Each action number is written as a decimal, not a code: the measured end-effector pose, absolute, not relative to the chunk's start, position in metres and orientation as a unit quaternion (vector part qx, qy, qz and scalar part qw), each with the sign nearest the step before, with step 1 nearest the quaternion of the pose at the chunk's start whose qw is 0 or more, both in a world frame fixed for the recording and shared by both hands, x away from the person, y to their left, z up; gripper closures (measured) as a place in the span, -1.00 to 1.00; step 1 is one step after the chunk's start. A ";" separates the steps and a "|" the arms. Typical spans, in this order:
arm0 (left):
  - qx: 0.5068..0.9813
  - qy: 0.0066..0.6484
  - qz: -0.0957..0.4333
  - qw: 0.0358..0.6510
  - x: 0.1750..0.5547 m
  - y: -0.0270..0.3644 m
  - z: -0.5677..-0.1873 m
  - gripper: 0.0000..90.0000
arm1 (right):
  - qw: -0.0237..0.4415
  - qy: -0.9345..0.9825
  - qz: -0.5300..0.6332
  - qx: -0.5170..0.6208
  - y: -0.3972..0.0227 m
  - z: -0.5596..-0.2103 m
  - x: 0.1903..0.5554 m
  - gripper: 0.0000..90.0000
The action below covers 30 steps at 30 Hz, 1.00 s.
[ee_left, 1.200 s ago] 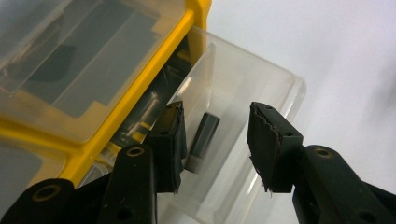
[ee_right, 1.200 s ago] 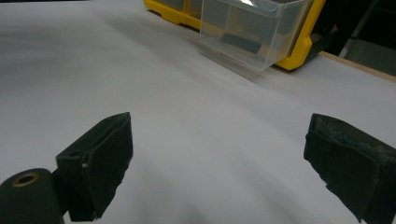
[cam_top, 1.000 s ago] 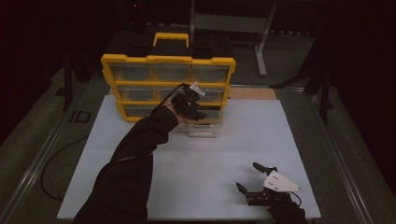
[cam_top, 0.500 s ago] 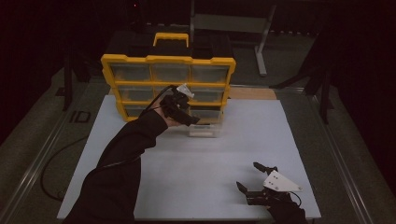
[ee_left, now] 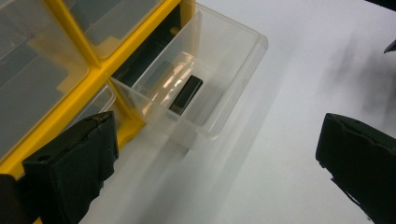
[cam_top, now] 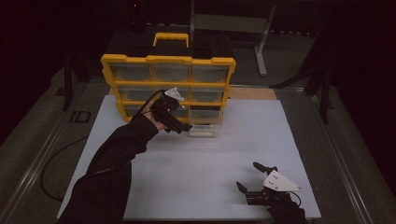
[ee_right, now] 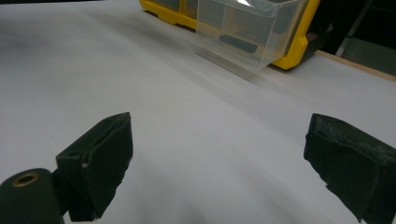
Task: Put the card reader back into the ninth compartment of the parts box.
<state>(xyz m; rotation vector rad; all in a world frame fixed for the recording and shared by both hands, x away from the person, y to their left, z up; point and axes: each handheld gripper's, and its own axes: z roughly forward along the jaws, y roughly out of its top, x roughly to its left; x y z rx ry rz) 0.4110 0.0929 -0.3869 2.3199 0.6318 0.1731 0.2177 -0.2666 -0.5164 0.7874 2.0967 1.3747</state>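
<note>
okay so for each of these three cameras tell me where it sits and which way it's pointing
High view: above the near table edge, facing forward and down on the yellow organizer; sleeves and both grippers show, left gripper, right gripper.
Left gripper view: on the left gripper, looking down into the pulled-out clear drawer; open jaws show.
Right gripper view: low over the table, facing the same drawer; open jaws show.

Dim, dark surroundings; gripper views slightly motion-blurred.

Readable text: showing none in any view.
Yellow organizer (cam_top: 168, 84) frame and handle: carrying no legible brand or label.
Clear drawer (ee_left: 205, 88): bearing no marking; dark block (ee_left: 186, 94) lying inside, no lettering resolving.
Grey plate on right gripper (cam_top: 254, 179): displaying no number or sign.
</note>
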 end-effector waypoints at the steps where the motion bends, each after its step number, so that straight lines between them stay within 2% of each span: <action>1: 0.898 0.246 0.065 0.359 0.410 0.095 -0.387 -0.99 | 0.255 0.772 0.506 0.288 -0.267 -0.517 0.218 -0.82; 30: 0.884 0.244 0.079 0.391 0.364 0.150 -0.410 -0.99 | 0.256 0.775 0.500 0.289 -0.266 -0.517 0.218 -0.82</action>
